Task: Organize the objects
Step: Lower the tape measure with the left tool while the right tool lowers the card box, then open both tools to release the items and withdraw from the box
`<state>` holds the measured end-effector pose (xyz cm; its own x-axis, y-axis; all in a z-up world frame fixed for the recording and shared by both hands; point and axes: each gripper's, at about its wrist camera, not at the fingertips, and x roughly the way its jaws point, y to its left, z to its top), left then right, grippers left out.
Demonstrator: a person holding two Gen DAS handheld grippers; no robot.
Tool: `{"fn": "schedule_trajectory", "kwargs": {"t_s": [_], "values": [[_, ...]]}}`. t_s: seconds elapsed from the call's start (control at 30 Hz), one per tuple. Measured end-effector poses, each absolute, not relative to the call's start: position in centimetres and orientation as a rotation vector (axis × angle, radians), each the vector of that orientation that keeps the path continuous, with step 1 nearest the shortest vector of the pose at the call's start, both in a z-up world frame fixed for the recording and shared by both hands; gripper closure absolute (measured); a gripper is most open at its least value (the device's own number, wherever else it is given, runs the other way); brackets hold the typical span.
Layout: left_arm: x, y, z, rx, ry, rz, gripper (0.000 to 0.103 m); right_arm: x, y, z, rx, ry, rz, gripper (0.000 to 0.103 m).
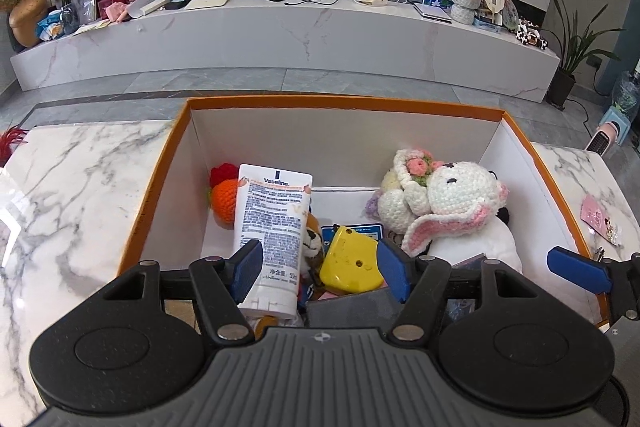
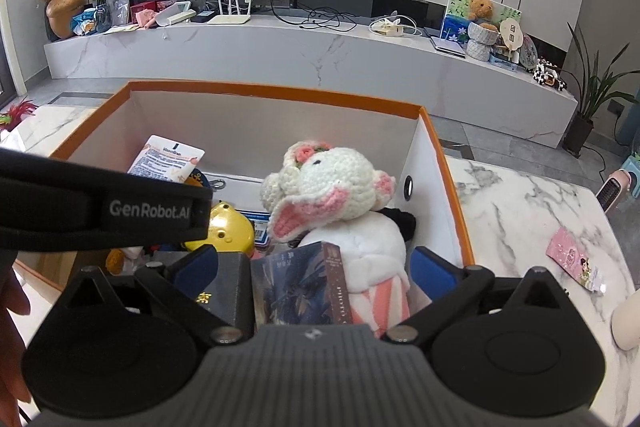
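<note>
An orange-rimmed white box (image 1: 160, 183) sits on the marble table and holds several things. My left gripper (image 1: 320, 273) is open above its near end, with a white Vaseline tube (image 1: 272, 227) leaning against its left finger (image 1: 250, 267) and a yellow toy (image 1: 350, 261) between the fingers. A white crocheted rabbit (image 1: 452, 203) lies at the right. My right gripper (image 2: 314, 269) is open over the box (image 2: 448, 187), above a dark book (image 2: 304, 283), a black box (image 2: 228, 291) and the rabbit (image 2: 332, 187). The right gripper's finger shows in the left wrist view (image 1: 576, 269).
An orange crocheted toy (image 1: 224, 201) and a blue card (image 1: 360, 230) lie in the box. A pink packet (image 2: 576, 261) lies on the marble table (image 2: 528, 211) to the right. The left gripper's black body (image 2: 100, 209) crosses the right wrist view. A long TV bench stands beyond.
</note>
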<state>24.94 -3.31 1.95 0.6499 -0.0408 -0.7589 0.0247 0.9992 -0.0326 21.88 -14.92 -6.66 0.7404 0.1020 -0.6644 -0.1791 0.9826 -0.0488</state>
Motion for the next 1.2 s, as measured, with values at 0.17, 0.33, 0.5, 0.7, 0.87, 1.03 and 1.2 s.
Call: {"fn": "schedule_trajectory", "kwargs": {"t_s": [0.17,0.33,0.5,0.7,0.87,1.03,1.2], "values": [[24.6,-3.1,2.0,-0.015,0.868,-0.029,0.029,21.6,-14.6,-6.5,-0.115,0.723,0.159,0.001],[24.1,-2.6,2.2,-0.023,0.871,-0.020,0.029,21.3,-14.5,-6.3,-0.125,0.724,0.156,0.001],[23.4,-2.0,2.7,-0.031,0.865,-0.014,0.029,20.8,-14.6,-5.9,-0.130,0.715,0.147,0.001],[22.1,-1.3,3.2,-0.031,0.854,0.001,0.021,19.9,-15.0,-5.3,-0.109,0.710,0.131,0.001],[21.0,-0.5,3.4,-0.006,0.837,0.034,0.019,19.2,-15.3,-4.7,-0.108,0.707,0.127,0.001],[19.5,0.9,3.9,-0.052,0.817,0.026,0.019,18.3,-15.3,-4.0,-0.115,0.698,0.128,0.001],[18.1,1.7,4.5,-0.062,0.803,0.065,0.019,17.0,-15.6,-3.5,-0.095,0.702,0.123,0.001]]}}
